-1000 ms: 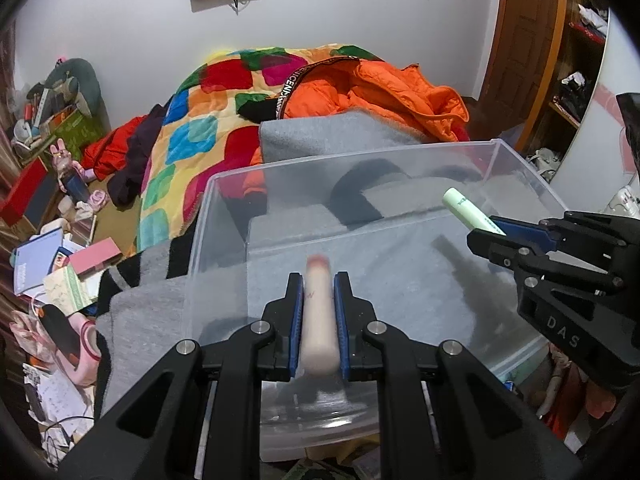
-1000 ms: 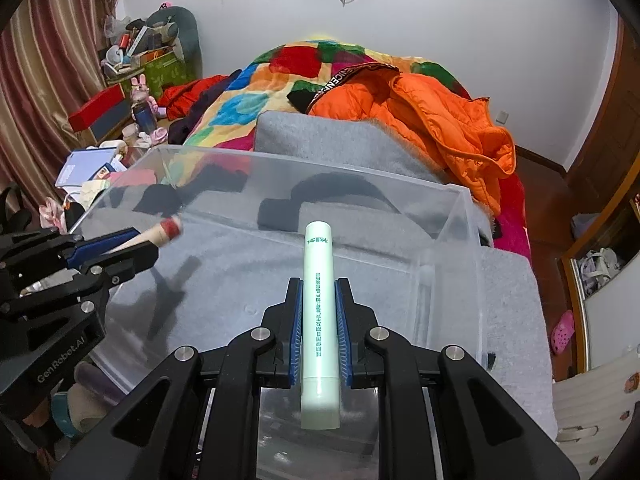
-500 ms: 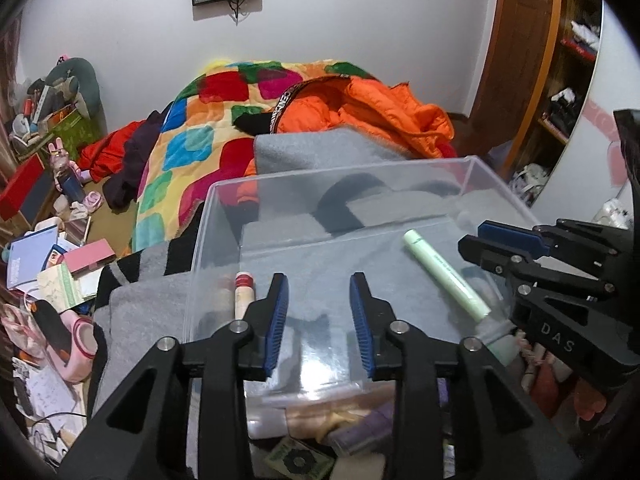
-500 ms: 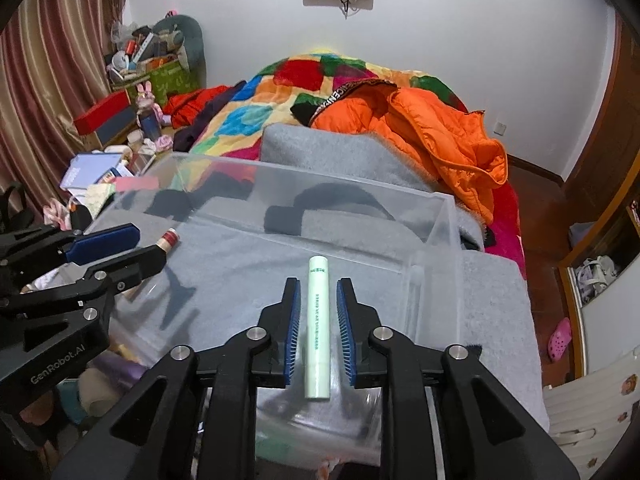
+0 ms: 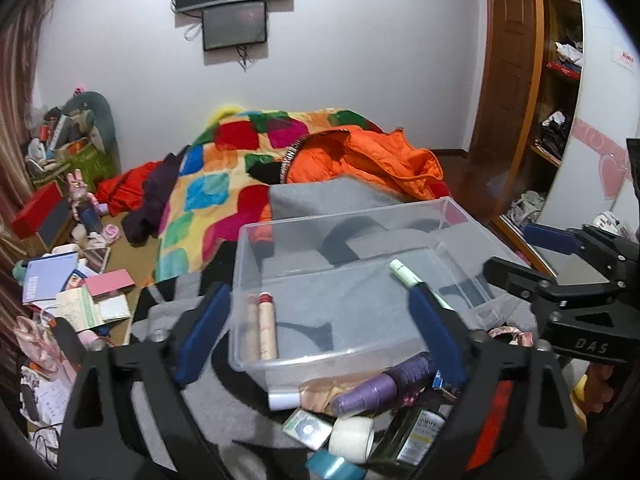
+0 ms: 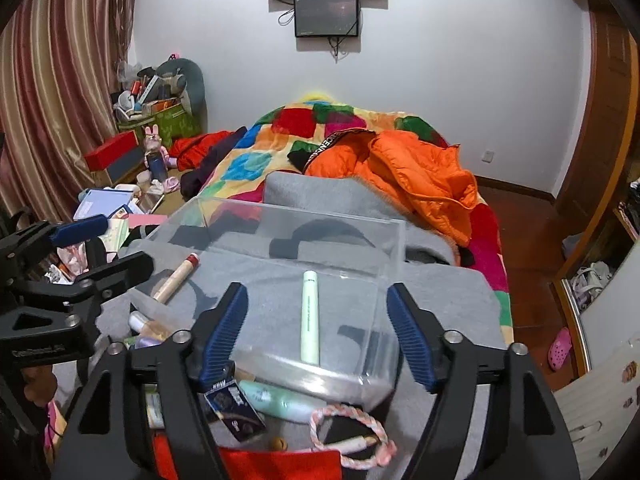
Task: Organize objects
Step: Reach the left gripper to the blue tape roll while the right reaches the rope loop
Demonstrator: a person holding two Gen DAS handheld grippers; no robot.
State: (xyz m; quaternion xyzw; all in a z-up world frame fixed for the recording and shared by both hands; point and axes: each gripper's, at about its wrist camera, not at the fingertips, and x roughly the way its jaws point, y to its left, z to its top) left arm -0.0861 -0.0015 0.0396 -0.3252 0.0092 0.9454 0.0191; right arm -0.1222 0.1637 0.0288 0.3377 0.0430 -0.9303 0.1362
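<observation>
A clear plastic bin (image 5: 256,364) (image 6: 394,232) stands on a grey blanket. Inside it lie a beige tube with a red band (image 5: 267,330) (image 6: 176,278) at the left and a pale green tube (image 5: 404,274) (image 6: 310,322) at the right. My left gripper (image 5: 316,332) is open and empty, drawn back at the bin's near side. My right gripper (image 6: 318,334) is open and empty, its jaws wide above the near wall. Each gripper shows at the side of the other's view.
A pile of small items lies before the bin: a purple bottle (image 5: 376,390), a white jar (image 5: 352,438), a glass bottle (image 5: 416,436), a mint tube (image 6: 276,400), a pink braided ring (image 6: 352,428), a dark card (image 6: 236,412). Bedding and an orange jacket (image 6: 404,176) lie beyond.
Both grippers opened and dropped their tubes into the bin, then drew back toward me with jaws spread wider. The item pile in front of the bin came into view.
</observation>
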